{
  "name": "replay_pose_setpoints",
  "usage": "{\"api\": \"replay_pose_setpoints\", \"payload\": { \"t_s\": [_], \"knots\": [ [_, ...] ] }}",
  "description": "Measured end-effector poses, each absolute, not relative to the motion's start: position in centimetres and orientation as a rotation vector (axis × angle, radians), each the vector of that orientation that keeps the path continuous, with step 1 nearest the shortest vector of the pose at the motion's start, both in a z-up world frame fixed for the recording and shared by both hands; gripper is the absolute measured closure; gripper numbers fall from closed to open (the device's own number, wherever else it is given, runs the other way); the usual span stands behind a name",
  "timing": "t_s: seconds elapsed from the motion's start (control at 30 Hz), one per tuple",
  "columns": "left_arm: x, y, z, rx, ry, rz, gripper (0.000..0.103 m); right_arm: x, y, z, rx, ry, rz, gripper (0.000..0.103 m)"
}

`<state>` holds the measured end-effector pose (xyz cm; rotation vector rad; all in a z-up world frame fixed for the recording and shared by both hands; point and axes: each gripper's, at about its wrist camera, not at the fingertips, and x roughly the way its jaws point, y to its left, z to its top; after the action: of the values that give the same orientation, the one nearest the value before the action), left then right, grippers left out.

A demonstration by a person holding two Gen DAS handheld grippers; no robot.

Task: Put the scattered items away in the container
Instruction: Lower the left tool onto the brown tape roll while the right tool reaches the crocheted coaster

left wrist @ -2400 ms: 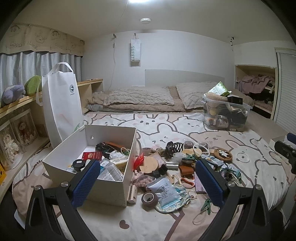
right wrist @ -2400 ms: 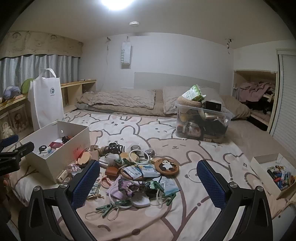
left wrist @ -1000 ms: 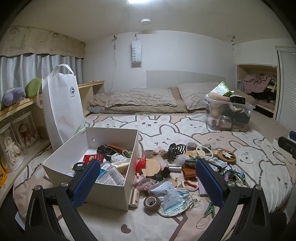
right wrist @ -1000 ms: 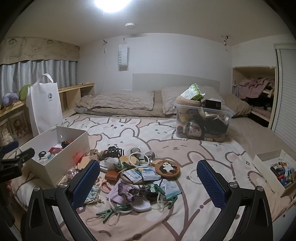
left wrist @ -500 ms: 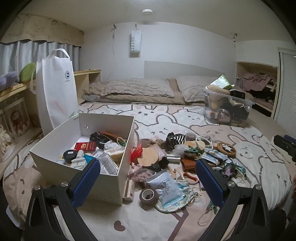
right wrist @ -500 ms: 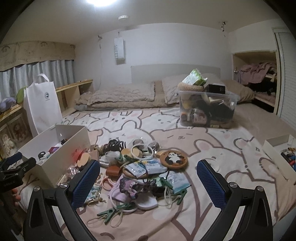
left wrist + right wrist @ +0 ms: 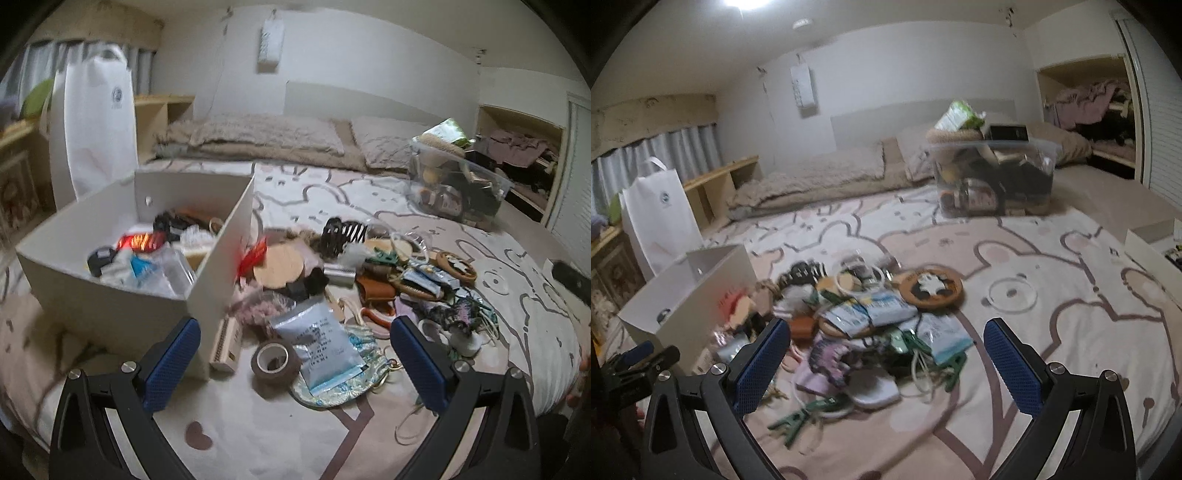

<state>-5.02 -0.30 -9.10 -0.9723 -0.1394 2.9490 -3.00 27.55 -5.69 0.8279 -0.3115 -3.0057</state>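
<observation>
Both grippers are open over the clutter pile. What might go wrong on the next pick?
1. The items overlap heavily: the silver pouch lies partly across the tape roll, so the left gripper may drag both.
2. Cords run through the green clothespins near the right gripper, so a lift could snag neighbours.
3. The white box already looks crowded; dropped items might spill.

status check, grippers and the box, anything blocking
Left gripper open, empty. Right gripper open, empty. White box part filled; pile beside it. Nothing blocking.
</observation>
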Motion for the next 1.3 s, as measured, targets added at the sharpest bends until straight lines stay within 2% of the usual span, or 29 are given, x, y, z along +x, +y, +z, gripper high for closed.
{"api": "replay_pose_setpoints", "payload": {
  "t_s": [0.1, 0.37, 0.73, 1.03, 1.3],
  "knots": [
    [-5.6, 0.1, -10.3, -1.017, -0.176, 2.952, 0.0, -3.3, 28.0, -7.1, 0.884, -0.297, -3.011, 0.0],
    [-6.9, 0.9, -13.4, -1.16, -0.247, 2.967, 0.0, -5.5, 29.3, -10.1, 1.057, -0.082, -3.075, 0.0],
    [-8.2, 0.3, -16.1, -1.278, -0.266, 3.016, 0.0, -8.6, 32.9, -13.4, 1.227, -0.159, -3.115, 0.0],
    [-8.4, -1.1, -17.3, -1.351, -0.414, 2.952, 0.0, -11.6, 32.3, -13.9, 1.2, -0.237, -3.063, 0.0],
    [-9.5, -1.7, -17.3, -1.343, -0.545, 2.989, 0.0, -10.7, 30.2, -15.3, 1.208, -0.263, -2.99, 0.0]
  ]
}}
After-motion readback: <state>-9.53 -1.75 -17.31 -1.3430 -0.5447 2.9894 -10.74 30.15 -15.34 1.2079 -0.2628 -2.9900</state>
